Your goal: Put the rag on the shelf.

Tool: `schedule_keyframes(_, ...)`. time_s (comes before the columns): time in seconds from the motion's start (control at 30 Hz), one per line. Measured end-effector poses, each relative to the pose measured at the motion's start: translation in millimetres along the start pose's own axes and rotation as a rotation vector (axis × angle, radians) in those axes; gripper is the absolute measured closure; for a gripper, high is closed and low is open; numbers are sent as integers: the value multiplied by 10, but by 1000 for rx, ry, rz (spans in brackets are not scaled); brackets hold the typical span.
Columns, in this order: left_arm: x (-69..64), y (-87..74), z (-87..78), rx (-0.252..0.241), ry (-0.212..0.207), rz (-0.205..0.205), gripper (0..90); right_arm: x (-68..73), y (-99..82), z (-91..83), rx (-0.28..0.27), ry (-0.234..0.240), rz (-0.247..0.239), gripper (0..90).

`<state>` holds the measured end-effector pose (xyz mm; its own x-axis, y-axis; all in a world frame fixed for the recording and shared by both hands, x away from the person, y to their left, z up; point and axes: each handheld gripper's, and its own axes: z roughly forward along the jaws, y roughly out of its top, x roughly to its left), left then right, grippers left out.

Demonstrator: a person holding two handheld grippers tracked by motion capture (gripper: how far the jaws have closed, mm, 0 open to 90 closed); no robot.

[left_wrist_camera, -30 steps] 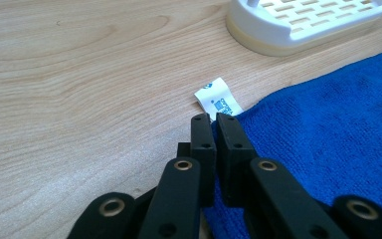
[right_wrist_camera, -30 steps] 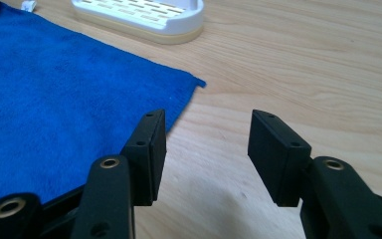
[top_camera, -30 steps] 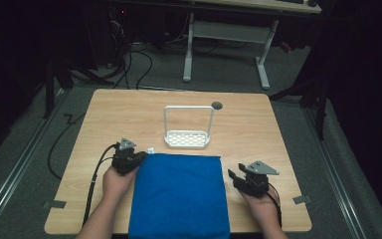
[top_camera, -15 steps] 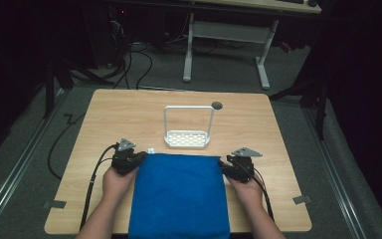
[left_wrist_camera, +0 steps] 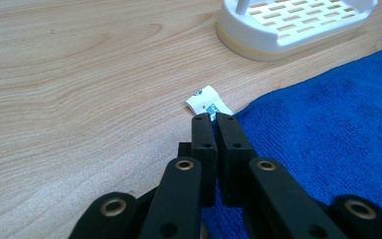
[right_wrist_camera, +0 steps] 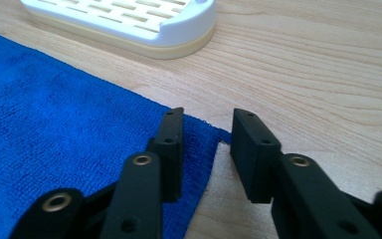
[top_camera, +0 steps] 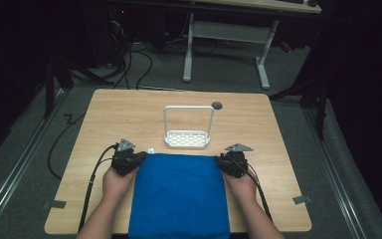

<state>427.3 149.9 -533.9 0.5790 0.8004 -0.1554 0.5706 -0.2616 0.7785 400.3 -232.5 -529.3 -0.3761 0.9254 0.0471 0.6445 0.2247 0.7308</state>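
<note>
A blue towel lies flat on the near middle of the wooden table and hangs over its front edge. My left gripper sits at the towel's far left corner. In the left gripper view it is shut on that corner of the towel, beside a small white label. My right gripper is at the far right corner. It is open, with one jaw over the towel and the other over bare wood.
A white slotted tray with a tall wire handle stands just beyond the towel, between the two grippers. A dark round hole is farther back. Cables trail off the table's left side. A desk frame stands beyond it.
The right gripper has moved left and forward from the table's right side to the towel's far right corner. The left gripper has stayed at its corner.
</note>
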Motion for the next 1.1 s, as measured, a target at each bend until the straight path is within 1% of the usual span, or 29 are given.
schedule_keyframes(0.03, -1, 0, 0, 0, 1, 1, 875, 0, 0, 0, 0, 0, 0, 716)
schedule_keyframes(0.13, -4, 0, 1, 0, 4, 3, 876, 38, -8, 0, -1, -4, -23, 786)
schedule_keyframes(0.17, -7, -1, 1, -1, 5, 6, 876, 54, -11, 3, -3, -4, -28, 850)
schedule_keyframes(0.3, -14, -3, -4, -5, 7, 9, 876, 75, -16, 7, -7, 1, -41, 882)
schedule_keyframes(0.37, -15, -9, -20, -19, 9, 6, 876, 80, -15, -4, -16, 3, -38, 883)
schedule_keyframes(0.4, -14, -14, -35, -33, 6, -1, 877, 80, -12, -21, -26, 3, -38, 883)
schedule_keyframes(0.5, -16, -23, -81, -52, 3, -9, 878, 91, 0, -97, -66, 9, -32, 883)
schedule_keyframes(0.53, -23, -23, -90, -57, 3, -8, 879, 97, 6, -135, -84, 13, -42, 883)
schedule_keyframes(0.57, -39, -17, -111, -61, 6, -1, 879, 122, 9, -201, -113, 21, -40, 884)
schedule_keyframes(0.6, -50, -13, -123, -68, 8, 4, 879, 122, 9, -201, -113, 21, -40, 884)
schedule_keyframes(0.7, -98, 7, -177, -89, 9, 18, 879, 152, -4, -290, -152, 30, -43, 884)
schedule_keyframes(0.73, -112, 12, -195, -93, 9, 24, 879, 170, -26, -351, -183, 37, -47, 884)
schedule_keyframes(0.77, -126, 14, -213, -97, 10, 29, 879, 177, -40, -379, -196, 38, -49, 885)
schedule_keyframes(0.8, -139, 16, -229, -104, 12, 34, 879, 177, -40, -379, -196, 38, -49, 885)
schedule_keyframes(0.97, -201, 21, -330, -137, 17, 40, 878, 210, -102, -525, -261, 43, -52, 885)
schedule_keyframes(1.1, -247, 36, -415, -166, 21, 47, 879, 218, -135, -634, -308, 49, -42, 885)
